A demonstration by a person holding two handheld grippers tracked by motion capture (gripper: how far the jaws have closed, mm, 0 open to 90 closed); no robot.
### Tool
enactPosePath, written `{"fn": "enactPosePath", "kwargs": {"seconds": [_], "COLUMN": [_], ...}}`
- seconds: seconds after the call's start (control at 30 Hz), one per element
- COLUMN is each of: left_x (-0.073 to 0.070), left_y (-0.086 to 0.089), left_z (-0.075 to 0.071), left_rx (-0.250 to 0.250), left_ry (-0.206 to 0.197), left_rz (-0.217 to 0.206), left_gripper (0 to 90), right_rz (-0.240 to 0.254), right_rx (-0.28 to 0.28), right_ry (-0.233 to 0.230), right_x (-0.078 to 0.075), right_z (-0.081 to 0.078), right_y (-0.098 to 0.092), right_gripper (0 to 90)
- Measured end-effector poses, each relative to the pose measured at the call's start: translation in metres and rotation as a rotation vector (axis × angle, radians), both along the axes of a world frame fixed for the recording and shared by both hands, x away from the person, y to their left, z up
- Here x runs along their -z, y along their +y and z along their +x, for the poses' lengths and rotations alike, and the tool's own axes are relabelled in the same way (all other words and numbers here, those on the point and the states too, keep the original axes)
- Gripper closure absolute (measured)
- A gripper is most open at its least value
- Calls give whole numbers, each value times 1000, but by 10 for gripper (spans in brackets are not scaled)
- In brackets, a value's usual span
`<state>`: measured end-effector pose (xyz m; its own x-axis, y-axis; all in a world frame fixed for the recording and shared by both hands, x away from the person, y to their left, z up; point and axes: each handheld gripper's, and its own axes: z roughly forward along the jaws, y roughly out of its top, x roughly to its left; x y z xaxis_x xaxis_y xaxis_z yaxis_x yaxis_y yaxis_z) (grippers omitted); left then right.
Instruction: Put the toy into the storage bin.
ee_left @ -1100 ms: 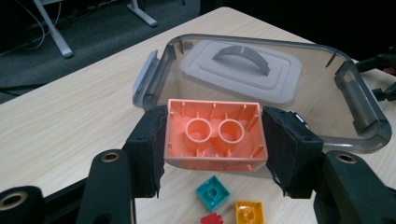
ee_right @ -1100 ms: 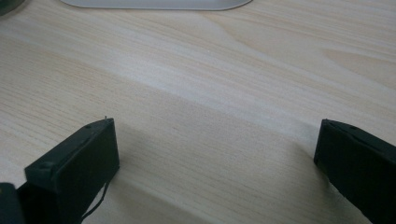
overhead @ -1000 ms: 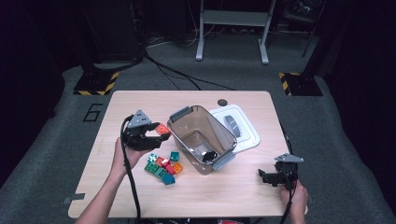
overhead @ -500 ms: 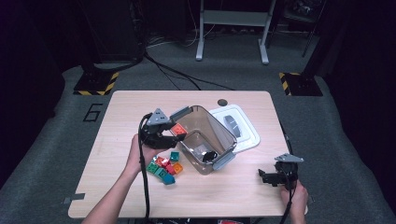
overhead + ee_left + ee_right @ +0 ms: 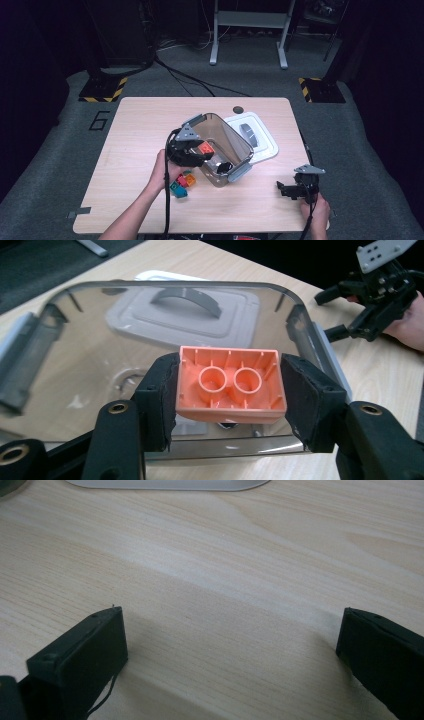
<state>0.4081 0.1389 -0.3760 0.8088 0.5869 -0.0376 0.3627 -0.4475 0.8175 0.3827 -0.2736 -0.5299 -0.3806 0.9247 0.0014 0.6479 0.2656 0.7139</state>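
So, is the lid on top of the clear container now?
No, the grey lid lies flat on the table beside the open clear container.

Left gripper [image 5: 200,151] holds an orange brick [image 5: 205,148] over the clear bin [image 5: 235,142] (lid [image 5: 260,145] beside it).

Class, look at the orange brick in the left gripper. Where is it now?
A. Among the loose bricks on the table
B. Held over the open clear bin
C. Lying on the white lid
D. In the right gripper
B: the left gripper clamps the orange brick between its fingers, above the clear bin.
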Motion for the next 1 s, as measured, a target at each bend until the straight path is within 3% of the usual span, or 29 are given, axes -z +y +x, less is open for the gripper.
{"fn": "enactPosePath", "kwargs": {"seconds": [0.33,1.0], "left_x": [12,25], "left_y": [-19,-27], "left_z": [-7,-8], "left_rx": [54,63], "left_ry": [34,87], "left_rz": [14,57], "left_gripper": [434,425], "right_rz": [0,0], "right_rx": [0,0], "right_ry": [0,0], "right_x": [0,0], "right_z": [0,0], "right_y": [0,0], "right_gripper": [0,0]}}
